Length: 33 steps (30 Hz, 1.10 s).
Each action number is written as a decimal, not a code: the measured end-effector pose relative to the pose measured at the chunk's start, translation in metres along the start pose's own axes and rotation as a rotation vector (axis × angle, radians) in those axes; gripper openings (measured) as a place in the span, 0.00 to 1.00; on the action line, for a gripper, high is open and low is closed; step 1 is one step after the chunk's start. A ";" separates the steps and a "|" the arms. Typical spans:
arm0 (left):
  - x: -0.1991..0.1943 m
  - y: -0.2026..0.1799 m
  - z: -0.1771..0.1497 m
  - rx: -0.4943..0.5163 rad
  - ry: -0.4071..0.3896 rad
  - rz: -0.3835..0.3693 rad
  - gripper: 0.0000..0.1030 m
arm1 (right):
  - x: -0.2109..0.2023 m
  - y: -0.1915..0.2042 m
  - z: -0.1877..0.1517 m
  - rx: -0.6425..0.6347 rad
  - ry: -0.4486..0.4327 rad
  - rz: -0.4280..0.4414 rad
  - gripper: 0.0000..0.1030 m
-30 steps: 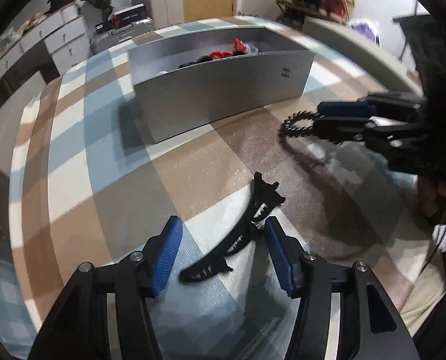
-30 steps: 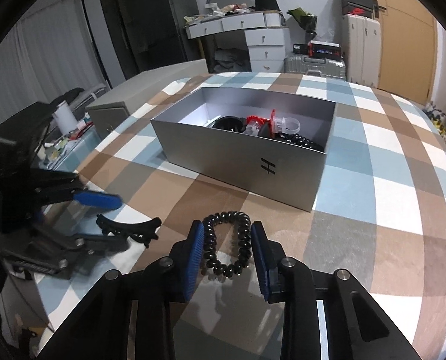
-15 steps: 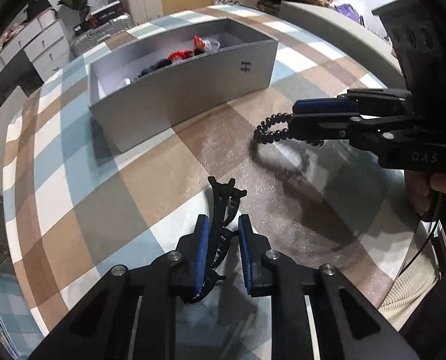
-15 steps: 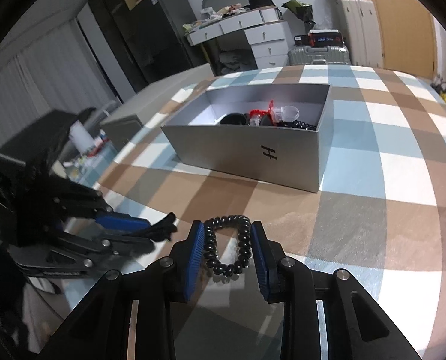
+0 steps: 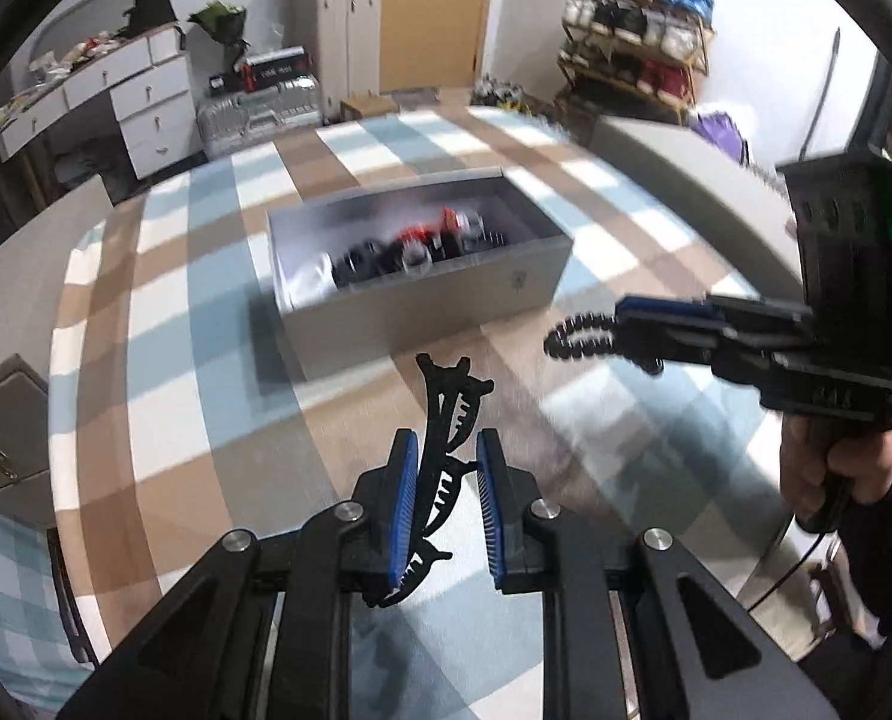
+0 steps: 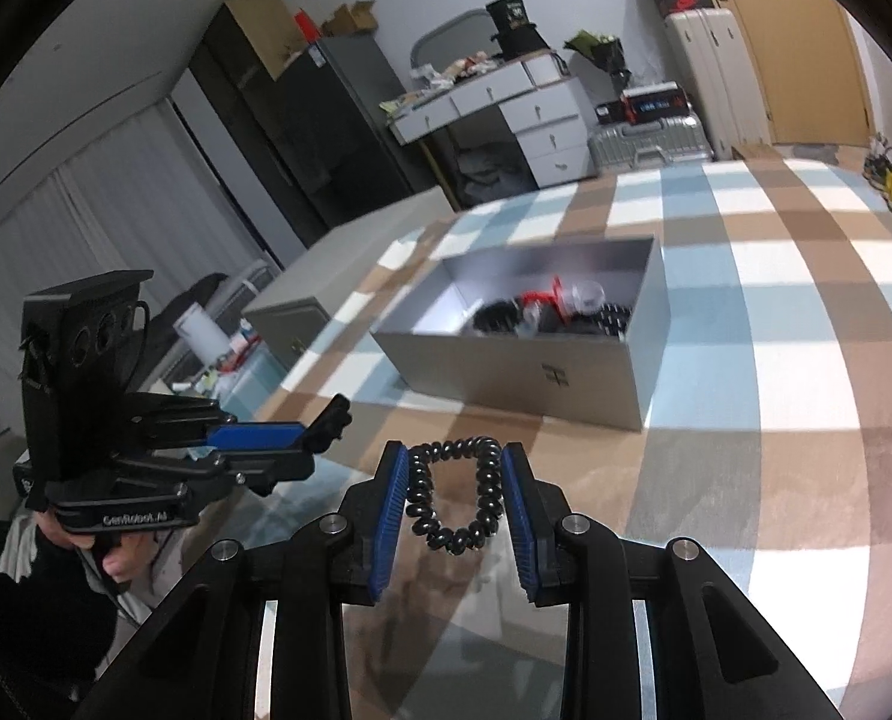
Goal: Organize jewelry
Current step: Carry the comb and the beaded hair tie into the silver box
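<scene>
Black plastic, thin and toothed: a curved hair clip (image 5: 446, 438) stands between the blue pads of the left gripper (image 5: 446, 501), which pinches it near its lower half, its forked tip pointing up and away over the checked tablecloth (image 5: 206, 312). The right gripper (image 6: 454, 501) is closed on a loop of black beads, a bracelet (image 6: 454, 495), squeezed from both sides so it hangs as a narrow oval. Beyond both tools sits an open grey box (image 6: 565, 378) already holding red and black trinkets. The clip looks light and stiff but springy, with slim teeth that could snap, so a grip across its flat sides near the middle seems safest. The bracelet looks light, limp and smooth-beaded; it may slide or swing, so holding both strands at once suits it.
</scene>
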State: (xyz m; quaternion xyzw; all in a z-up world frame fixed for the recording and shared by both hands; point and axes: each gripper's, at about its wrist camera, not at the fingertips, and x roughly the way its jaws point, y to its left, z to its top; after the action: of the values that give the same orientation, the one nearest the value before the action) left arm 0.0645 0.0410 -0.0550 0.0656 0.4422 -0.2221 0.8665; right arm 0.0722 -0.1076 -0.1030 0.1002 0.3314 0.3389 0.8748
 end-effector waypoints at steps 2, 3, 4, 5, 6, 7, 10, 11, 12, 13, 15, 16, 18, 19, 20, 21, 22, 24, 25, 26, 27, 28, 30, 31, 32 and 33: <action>-0.003 0.002 0.008 -0.017 -0.033 0.008 0.15 | -0.004 0.003 0.006 -0.003 -0.027 0.018 0.30; -0.005 0.005 0.011 -0.029 -0.051 0.009 0.14 | -0.006 0.004 0.010 -0.005 -0.041 0.026 0.30; -0.006 0.006 0.014 -0.037 -0.064 0.007 0.14 | -0.008 0.005 0.015 -0.010 -0.056 0.033 0.30; -0.006 0.008 0.018 -0.044 -0.076 0.002 0.14 | -0.009 0.006 0.018 -0.014 -0.064 0.036 0.30; -0.007 0.009 0.020 -0.049 -0.085 0.000 0.14 | -0.009 0.008 0.022 -0.021 -0.073 0.040 0.30; -0.006 0.012 0.025 -0.060 -0.098 -0.004 0.14 | -0.010 0.009 0.028 -0.031 -0.085 0.041 0.30; -0.002 0.019 0.035 -0.089 -0.120 -0.021 0.14 | -0.011 0.012 0.043 -0.054 -0.110 0.044 0.30; -0.001 0.021 0.038 -0.099 -0.126 -0.028 0.14 | -0.010 0.013 0.048 -0.061 -0.116 0.045 0.30; 0.000 0.023 0.041 -0.108 -0.133 -0.032 0.14 | -0.010 0.013 0.052 -0.068 -0.121 0.046 0.30; 0.001 0.025 0.044 -0.115 -0.139 -0.032 0.14 | -0.008 0.013 0.057 -0.075 -0.125 0.045 0.30; 0.005 0.029 0.050 -0.131 -0.145 -0.045 0.14 | -0.005 0.012 0.067 -0.083 -0.131 0.048 0.30; 0.007 0.032 0.054 -0.140 -0.148 -0.053 0.14 | -0.002 0.011 0.072 -0.088 -0.134 0.046 0.30; 0.011 0.033 0.059 -0.149 -0.149 -0.060 0.14 | 0.003 0.008 0.079 -0.091 -0.131 0.046 0.30; 0.014 0.035 0.061 -0.152 -0.150 -0.064 0.14 | 0.006 0.006 0.082 -0.093 -0.131 0.048 0.30; 0.016 0.036 0.064 -0.153 -0.149 -0.072 0.14 | 0.009 0.004 0.086 -0.095 -0.131 0.047 0.30; 0.017 0.036 0.065 -0.154 -0.151 -0.075 0.14 | 0.012 0.002 0.088 -0.096 -0.131 0.046 0.30; 0.019 0.037 0.068 -0.152 -0.151 -0.075 0.14 | 0.016 -0.001 0.092 -0.093 -0.132 0.047 0.30; 0.024 0.038 0.073 -0.146 -0.150 -0.075 0.14 | 0.020 -0.005 0.097 -0.085 -0.131 0.052 0.30; 0.027 0.039 0.075 -0.146 -0.145 -0.082 0.14 | 0.023 -0.008 0.099 -0.081 -0.129 0.051 0.30; 0.030 0.039 0.077 -0.144 -0.140 -0.088 0.14 | 0.027 -0.011 0.101 -0.077 -0.125 0.052 0.30; 0.034 0.040 0.079 -0.143 -0.135 -0.089 0.14 | 0.031 -0.014 0.103 -0.075 -0.120 0.054 0.30; 0.037 0.040 0.080 -0.138 -0.129 -0.089 0.14 | 0.033 -0.015 0.103 -0.075 -0.118 0.053 0.28; 0.042 0.041 0.082 -0.133 -0.117 -0.091 0.14 | 0.039 -0.019 0.105 -0.077 -0.104 0.052 0.12; 0.044 0.042 0.082 -0.132 -0.112 -0.093 0.14 | 0.044 -0.021 0.105 -0.072 -0.092 0.051 0.11; 0.047 0.042 0.082 -0.132 -0.106 -0.097 0.14 | 0.047 -0.023 0.105 -0.067 -0.088 0.040 0.11; 0.049 0.042 0.083 -0.128 -0.099 -0.096 0.14 | 0.053 -0.024 0.103 -0.072 -0.069 0.032 0.11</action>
State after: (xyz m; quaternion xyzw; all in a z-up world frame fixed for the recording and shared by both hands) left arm 0.1695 0.0368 -0.0479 -0.0221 0.4148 -0.2377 0.8780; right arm 0.1810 -0.0859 -0.0610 0.0857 0.2872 0.3610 0.8831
